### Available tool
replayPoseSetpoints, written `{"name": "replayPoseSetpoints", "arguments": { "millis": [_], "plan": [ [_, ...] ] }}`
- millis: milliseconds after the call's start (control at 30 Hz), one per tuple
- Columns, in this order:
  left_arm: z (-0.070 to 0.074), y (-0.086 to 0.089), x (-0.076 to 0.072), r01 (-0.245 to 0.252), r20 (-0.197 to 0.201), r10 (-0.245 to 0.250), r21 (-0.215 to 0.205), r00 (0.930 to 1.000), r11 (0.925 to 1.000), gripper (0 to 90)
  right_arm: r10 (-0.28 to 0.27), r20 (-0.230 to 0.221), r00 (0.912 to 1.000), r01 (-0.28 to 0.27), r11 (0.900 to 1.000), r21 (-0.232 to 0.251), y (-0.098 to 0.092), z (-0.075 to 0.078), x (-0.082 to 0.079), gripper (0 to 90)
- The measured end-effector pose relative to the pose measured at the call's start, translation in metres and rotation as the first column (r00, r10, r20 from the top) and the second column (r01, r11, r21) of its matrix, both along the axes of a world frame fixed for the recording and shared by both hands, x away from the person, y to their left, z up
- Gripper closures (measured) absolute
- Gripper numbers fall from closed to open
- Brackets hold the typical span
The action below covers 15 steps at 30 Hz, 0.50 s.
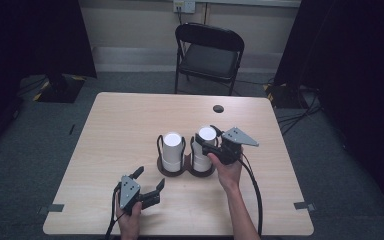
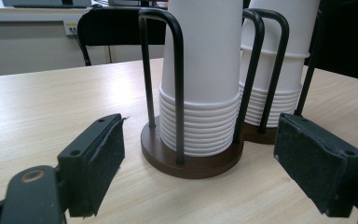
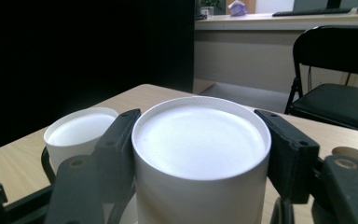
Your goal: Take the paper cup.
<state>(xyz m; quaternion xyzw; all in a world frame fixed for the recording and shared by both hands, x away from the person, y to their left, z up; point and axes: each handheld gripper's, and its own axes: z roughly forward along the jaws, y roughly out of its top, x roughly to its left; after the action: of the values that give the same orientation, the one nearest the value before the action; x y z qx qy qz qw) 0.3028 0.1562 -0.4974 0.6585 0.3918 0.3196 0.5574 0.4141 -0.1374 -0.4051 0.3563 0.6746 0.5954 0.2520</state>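
The right tool (image 1: 203, 143) pinches the top cup of the right cup stack (image 3: 200, 154) at frame centre. The left tool (image 1: 149, 179), lower left, stands spread on the table (image 1: 120, 125).

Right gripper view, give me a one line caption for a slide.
Right gripper clamps the top cup of the near stack of upturned white paper cups, second stack beside it.

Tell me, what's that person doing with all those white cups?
A person holds a gripper in each hand. The right gripper is shut around the top cup of the right stack, which stands upside down in a wire holder. The left gripper waits open on the table, near the left stack.
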Motion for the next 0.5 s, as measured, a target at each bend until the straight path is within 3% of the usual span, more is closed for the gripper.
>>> {"name": "replayPoseSetpoints", "arguments": {
  "millis": [167,367,500],
  "plan": [
    [0.0,0.0,0.0,0.012,-0.001,-0.012,-0.003,0.9999,0.9999,16.2,0.004,0.007,1.0,-0.004,1.0,0.005,0.001,0.005,-0.001,35.2],
    [-0.001,0.005,0.0,0.043,0.005,-0.043,-0.047,0.9991,0.998,16.2,0.006,0.029,0.9996,-0.007,1.0,0.008,0.001,0.014,-0.004,35.2],
    [0.0,0.002,0.0,0.042,-0.007,-0.042,-0.026,0.9991,0.9988,17.6,0.0,0.04,0.9992,-0.001,1.0,0.018,-0.002,0.018,-0.005,35.3]
  ]
}}
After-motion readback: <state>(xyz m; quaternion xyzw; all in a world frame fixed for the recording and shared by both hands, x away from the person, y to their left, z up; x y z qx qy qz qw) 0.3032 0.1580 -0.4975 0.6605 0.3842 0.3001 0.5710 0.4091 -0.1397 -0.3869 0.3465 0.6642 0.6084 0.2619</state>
